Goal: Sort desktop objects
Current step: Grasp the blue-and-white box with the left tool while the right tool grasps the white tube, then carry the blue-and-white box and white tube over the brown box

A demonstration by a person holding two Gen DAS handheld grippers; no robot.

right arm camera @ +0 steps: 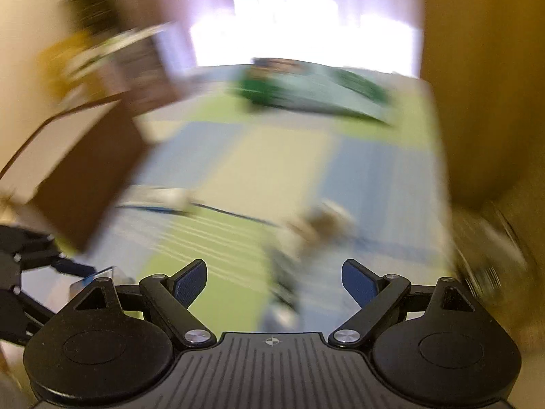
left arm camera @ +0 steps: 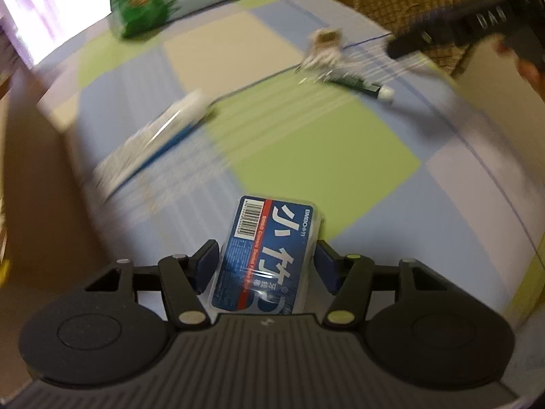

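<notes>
One box [left arm camera: 269, 255] gripped by the left gripper [left arm camera: 266, 266], above the checked cloth [left arm camera: 306, 143].
Box: flat, rectangular, clear plastic, glossy blue label with red stripe, white characters and barcode. Right gripper [right arm camera: 274, 281] spread apart, holding nothing. White tube [left arm camera: 153, 136] and green packet [left arm camera: 163, 3] lie blurred on the cloth.

- The tabletop [left arm camera: 306, 156] carries a checked cloth with blue, green and cream squares, and thin white stripes cross some of them.
- A woven chair back [left arm camera: 408, 3] of pale brown colour stands behind the far right edge of the tabletop.
- A bright window with pale curtains [right arm camera: 299, 17] is behind the far edge of the tabletop.
- A brown cardboard box [right arm camera: 85, 177] stands at the left side in the right wrist view; it is blurred.
</notes>
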